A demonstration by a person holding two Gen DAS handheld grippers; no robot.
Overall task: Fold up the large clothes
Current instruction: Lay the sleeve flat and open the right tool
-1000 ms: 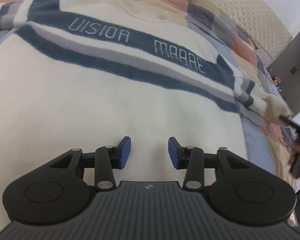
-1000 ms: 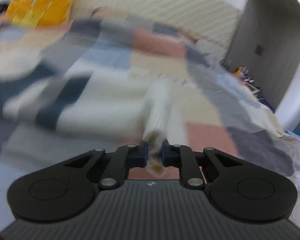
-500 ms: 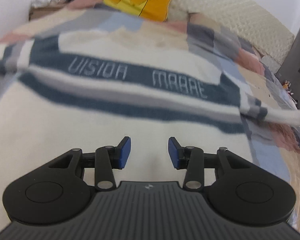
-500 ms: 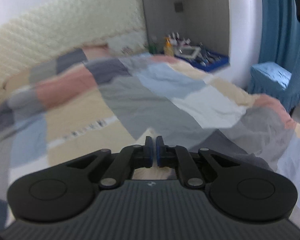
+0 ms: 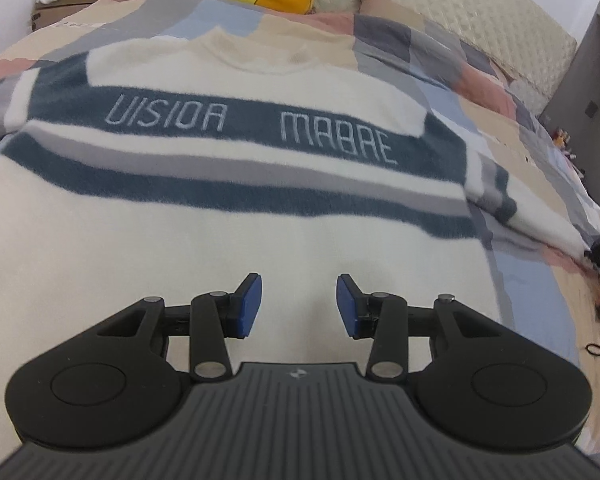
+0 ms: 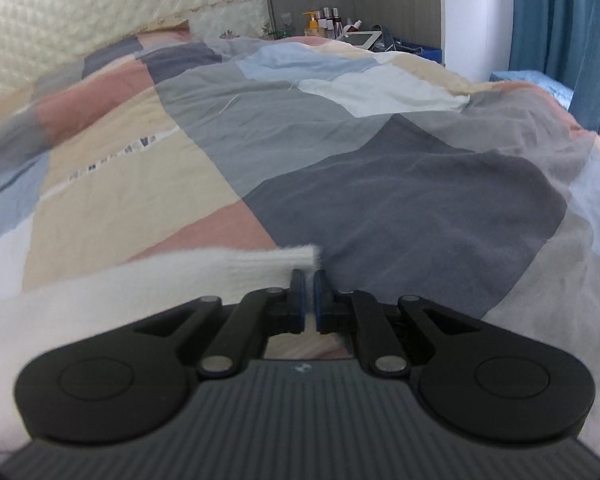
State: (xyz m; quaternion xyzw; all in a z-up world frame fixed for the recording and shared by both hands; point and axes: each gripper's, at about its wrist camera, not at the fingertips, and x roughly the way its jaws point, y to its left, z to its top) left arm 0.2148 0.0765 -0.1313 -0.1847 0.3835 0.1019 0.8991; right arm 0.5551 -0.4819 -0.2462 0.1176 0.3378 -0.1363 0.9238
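sweater flat on quilt; left gripper wide open, empty, above it; right gripper clamped on sleeve cuff.

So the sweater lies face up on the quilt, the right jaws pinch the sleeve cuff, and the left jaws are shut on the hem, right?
Not quite: the left gripper is open and holds nothing, its jaws apart above the sweater, as the left wrist view shows. The rest stands: the right gripper pinches the sleeve cuff.
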